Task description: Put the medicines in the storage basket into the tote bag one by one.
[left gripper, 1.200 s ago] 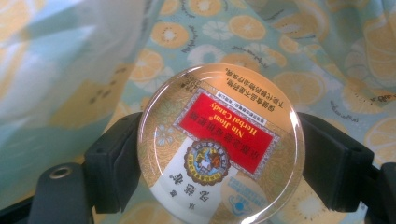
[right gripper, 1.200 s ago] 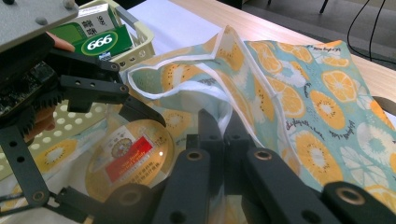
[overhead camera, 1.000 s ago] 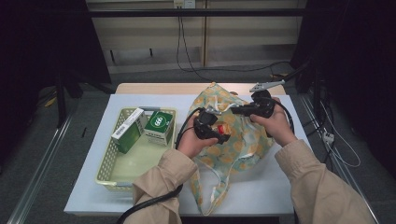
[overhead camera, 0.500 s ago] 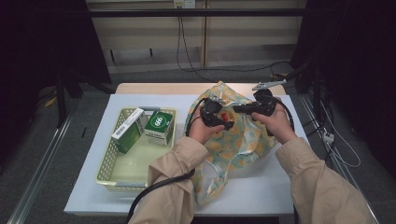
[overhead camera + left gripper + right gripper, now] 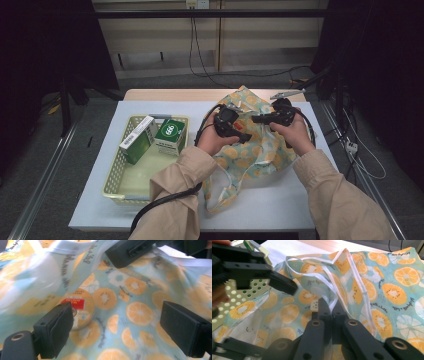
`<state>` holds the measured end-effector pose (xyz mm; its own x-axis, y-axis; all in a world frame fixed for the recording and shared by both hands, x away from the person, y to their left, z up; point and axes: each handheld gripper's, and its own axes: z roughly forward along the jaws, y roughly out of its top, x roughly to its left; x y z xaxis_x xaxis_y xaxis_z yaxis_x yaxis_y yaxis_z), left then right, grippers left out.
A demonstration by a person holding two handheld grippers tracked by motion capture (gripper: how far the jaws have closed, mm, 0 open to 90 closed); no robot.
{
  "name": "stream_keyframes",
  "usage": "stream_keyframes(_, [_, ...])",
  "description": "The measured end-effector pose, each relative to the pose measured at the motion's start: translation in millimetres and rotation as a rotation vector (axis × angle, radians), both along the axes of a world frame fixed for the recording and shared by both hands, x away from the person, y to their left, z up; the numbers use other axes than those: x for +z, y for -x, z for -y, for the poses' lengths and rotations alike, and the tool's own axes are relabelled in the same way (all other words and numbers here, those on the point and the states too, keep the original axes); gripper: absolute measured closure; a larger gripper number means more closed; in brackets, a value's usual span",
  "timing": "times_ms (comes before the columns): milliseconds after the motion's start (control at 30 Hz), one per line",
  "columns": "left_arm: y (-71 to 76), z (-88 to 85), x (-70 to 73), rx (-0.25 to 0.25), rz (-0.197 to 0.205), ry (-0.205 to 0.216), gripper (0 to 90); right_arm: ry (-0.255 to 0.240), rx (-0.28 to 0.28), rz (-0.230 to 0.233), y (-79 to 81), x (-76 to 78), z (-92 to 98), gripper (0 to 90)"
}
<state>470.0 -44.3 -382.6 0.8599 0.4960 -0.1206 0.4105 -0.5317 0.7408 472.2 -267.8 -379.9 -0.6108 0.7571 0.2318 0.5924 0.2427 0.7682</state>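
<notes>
My left gripper (image 5: 243,136) has just been opening and has drawn back from the bag's mouth, nothing between its pads.

I see the fruit-print bag (image 5: 260,150) lying on the white table (image 5: 280,210), right of the basket (image 5: 116,186) that holds two green boxes (image 5: 170,135). My right gripper (image 5: 329,308) is clamped tight on the bag's white-trimmed rim (image 5: 332,290), holding it raised. A round tin (image 5: 82,306) lies inside. The table's near edge and right side offer free room.
</notes>
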Motion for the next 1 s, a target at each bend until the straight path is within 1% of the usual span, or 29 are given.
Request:
stream_keyframes(33, [1.9, -3.8, 3.3, -0.004, 0.004, 0.001, 10.9, 0.000, -0.001, 0.001, 0.8, 0.2, -0.5, 89.6])
stream_keyframes(100, [6.2, -11.2, 9.5, -0.004, 0.001, 0.027, 10.8, 0.002, -0.002, 0.001, 1.9, 0.3, -1.4, 89.7])
stream_keyframes(167, [10.9, -18.5, 15.3, -0.005, 0.009, 0.034, 10.5, -0.001, -0.006, 0.002, 2.2, -0.7, -1.9, 89.7])
stream_keyframes(200, [12.8, -22.3, 17.7, -0.005, 0.014, 0.025, 10.5, -0.002, -0.009, -0.001, 2.2, -1.6, -2.1, 89.6])
stream_keyframes(333, [20.4, -39.4, 25.8, -0.008, 0.028, 0.012, 10.3, -0.001, -0.011, -0.006, 2.9, -6.1, -4.7, 89.7])
stream_keyframes(367, [22.8, -43.9, 27.7, 0.000, 0.035, 0.007, 10.3, -0.003, -0.009, -0.006, 3.3, -7.1, -5.6, 89.6])
stream_keyframes(400, [23.9, -49.2, 29.0, -0.014, 0.025, 0.014, 10.2, -0.001, -0.007, -0.008, 3.7, -8.0, -6.4, 89.6])
stream_keyframes(467, [26.8, -59.6, 30.7, -0.018, 0.030, 0.003, 10.2, 0.002, -0.004, -0.007, 4.1, -9.4, -7.3, 89.6])
stream_keyframes(500, [28.0, -65.2, 31.7, -0.015, 0.036, -0.011, 10.2, 0.002, -0.004, -0.009, 4.2, -10.0, -7.5, 89.6])
stream_keyframes(533, [28.8, -71.2, 32.6, -0.009, 0.038, -0.017, 10.1, 0.001, -0.005, -0.009, 4.2, -10.3, -7.5, 89.6])
stream_keyframes(633, [29.6, -89.6, 36.0, 0.022, 0.044, -0.009, 9.7, 0.000, -0.006, -0.005, 4.6, -9.6, -7.4, 89.7])
stream_keyframes(700, [28.6, -102.2, 38.2, 0.041, 0.048, -0.007, 9.7, 0.001, -0.007, -0.003, 5.1, -9.0, -7.9, 89.6])
stream_keyframes(733, [27.8, -108.1, 38.9, 0.059, 0.049, -0.006, 9.7, 0.001, -0.006, -0.003, 5.6, -8.5, -8.4, 89.6])
stream_keyframes(767, [26.7, -114.4, 39.9, 0.066, 0.056, -0.011, 9.7, 0.000, -0.005, -0.002, 5.9, -8.1, -8.7, 89.6])
stream_keyframes(833, [25.0, -125.8, 40.0, 0.091, 0.057, -0.006, 9.5, 0.001, -0.002, -0.001, 6.5, -7.6, -9.1, 89.6])
stream_keyframes(933, [22.2, -142.0, 39.0, 0.131, 0.056, -0.014, 9.4, 0.001, 0.001, 0.003, 7.1, -7.4, -9.0, 89.6])
stream_keyframes(967, [20.8, -147.0, 37.8, 0.136, 0.055, -0.013, 9.4, -0.002, 0.000, 0.003, 7.4, -7.2, -8.6, 89.6])
stream_keyframes(1000, [19.8, -151.6, 36.9, 0.144, 0.056, -0.025, 9.4, -0.004, 0.001, 0.002, 7.5, -7.2, -8.2, 89.7])
